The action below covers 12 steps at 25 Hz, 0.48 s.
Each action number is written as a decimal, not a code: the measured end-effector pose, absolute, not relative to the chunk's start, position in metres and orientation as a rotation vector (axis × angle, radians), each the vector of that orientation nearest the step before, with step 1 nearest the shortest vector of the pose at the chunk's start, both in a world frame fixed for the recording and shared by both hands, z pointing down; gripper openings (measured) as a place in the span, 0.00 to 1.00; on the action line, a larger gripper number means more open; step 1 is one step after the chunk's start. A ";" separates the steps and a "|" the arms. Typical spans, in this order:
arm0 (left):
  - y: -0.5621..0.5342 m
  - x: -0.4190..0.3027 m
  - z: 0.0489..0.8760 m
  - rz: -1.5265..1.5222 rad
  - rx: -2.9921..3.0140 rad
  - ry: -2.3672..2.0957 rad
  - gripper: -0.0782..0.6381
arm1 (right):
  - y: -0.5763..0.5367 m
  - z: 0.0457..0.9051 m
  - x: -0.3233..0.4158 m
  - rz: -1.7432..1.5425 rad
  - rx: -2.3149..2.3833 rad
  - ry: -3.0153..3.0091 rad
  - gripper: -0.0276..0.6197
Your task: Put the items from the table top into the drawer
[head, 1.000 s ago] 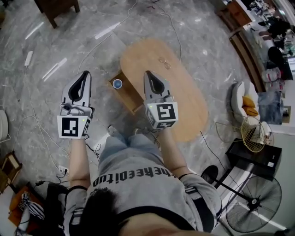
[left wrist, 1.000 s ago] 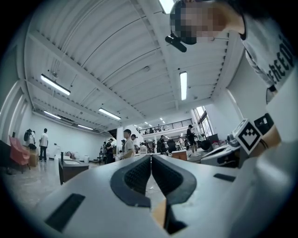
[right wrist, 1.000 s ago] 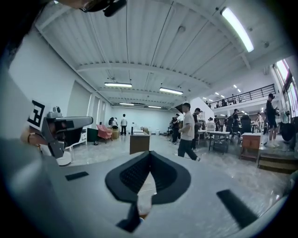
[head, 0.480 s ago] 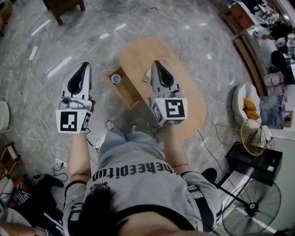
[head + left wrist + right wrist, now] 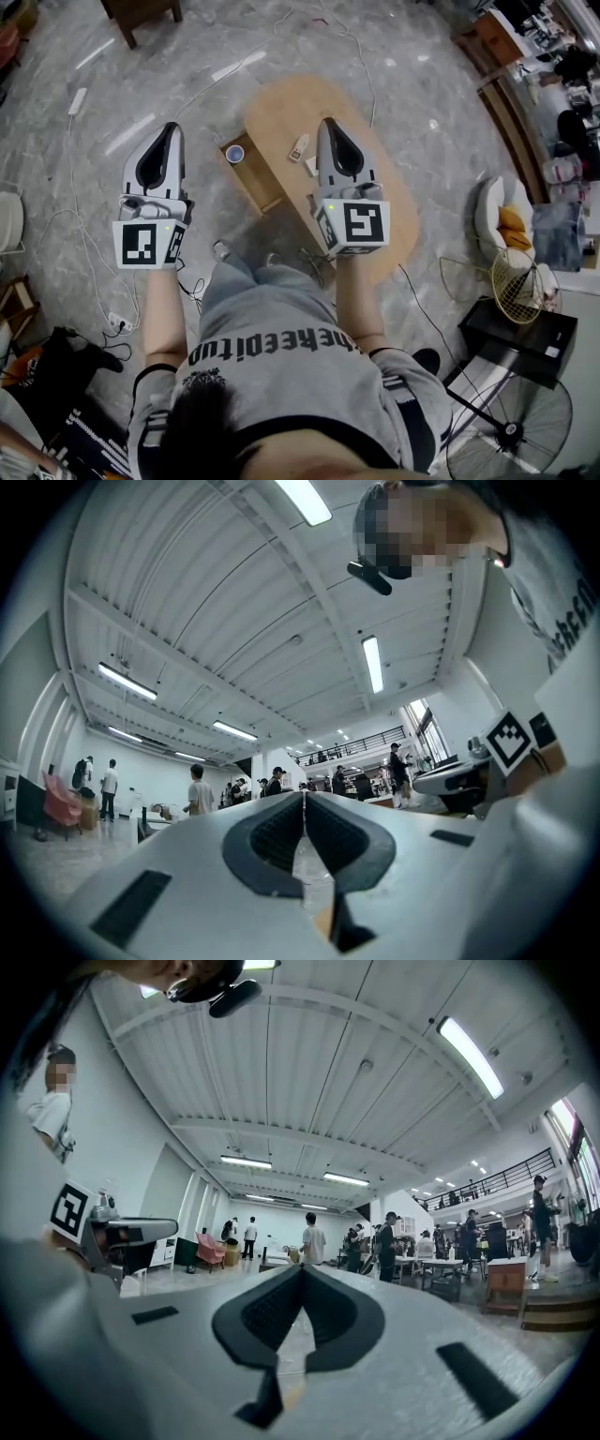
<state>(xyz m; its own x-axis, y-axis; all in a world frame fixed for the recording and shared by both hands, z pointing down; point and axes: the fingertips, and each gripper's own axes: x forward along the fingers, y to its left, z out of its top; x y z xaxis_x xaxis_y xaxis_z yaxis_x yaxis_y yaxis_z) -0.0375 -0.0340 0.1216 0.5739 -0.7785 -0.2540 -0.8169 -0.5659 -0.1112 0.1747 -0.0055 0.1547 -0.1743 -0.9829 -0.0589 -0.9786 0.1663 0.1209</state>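
While the person holds both tools out in front of the body, the left hand-held gripper (image 5: 171, 128) hangs over the marble floor (image 5: 112, 84) to the left of the oval wooden table (image 5: 394, 202), and the right hand-held gripper (image 5: 329, 123) hangs over the table itself. In each gripper view the jaws meet along one thin line with nothing between them, both on the left hand-held gripper (image 5: 303, 795) and on the right hand-held gripper (image 5: 302, 1267).

An open wooden drawer (image 5: 255, 184) sticks out from the table's left edge. A small round blue-rimmed item (image 5: 235, 154) sits in its far corner, too small to name. On the table lies a pale oblong item (image 5: 299, 147), apart from the drawer. A second pale item (image 5: 310, 166) lies just beside the right tool, whose body partly covers it; what either item is cannot be made out.

Both gripper views look out across a big hall with ceiling lights (image 5: 464, 1044) and distant people (image 5: 200, 789), so the table things show only from above. A standing fan (image 5: 511, 427) is cut off at the lower right corner.
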 end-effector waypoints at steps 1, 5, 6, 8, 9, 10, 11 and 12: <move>-0.030 -0.036 0.121 0.259 -2.585 1.337 0.12 | -0.003 0.153 0.176 -0.208 1.995 -2.378 0.05; -0.016 -0.033 0.116 0.263 -2.567 1.350 0.12 | 0.008 0.150 0.181 -0.217 1.989 -2.396 0.05; -0.013 -0.032 0.115 0.263 -2.562 1.352 0.12 | 0.010 0.149 0.181 -0.220 1.987 -2.400 0.05; -0.008 -0.031 0.113 0.262 -2.554 1.358 0.12 | 0.014 0.147 0.182 -0.229 1.979 -2.408 0.04; -0.006 -0.030 0.113 0.262 -2.551 1.361 0.12 | 0.017 0.146 0.183 -0.236 1.973 -2.411 0.04; -0.003 -0.028 0.112 0.264 -2.547 1.363 0.12 | 0.018 0.145 0.184 -0.243 1.967 -2.414 0.05; -0.002 -0.027 0.111 0.266 -2.544 1.365 0.12 | 0.020 0.145 0.185 -0.248 1.964 -2.416 0.04; -0.001 -0.026 0.111 0.270 -2.542 1.367 0.12 | 0.021 0.145 0.186 -0.249 1.965 -2.418 0.04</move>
<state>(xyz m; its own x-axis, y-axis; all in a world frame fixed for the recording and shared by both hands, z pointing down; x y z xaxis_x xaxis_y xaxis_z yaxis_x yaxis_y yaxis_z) -0.0260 -0.0008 0.1108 0.5446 -0.7927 -0.2741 -0.8374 -0.5323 -0.1244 0.1859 0.0208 0.1448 -0.2096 -0.9738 -0.0878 -0.9713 0.1970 0.1336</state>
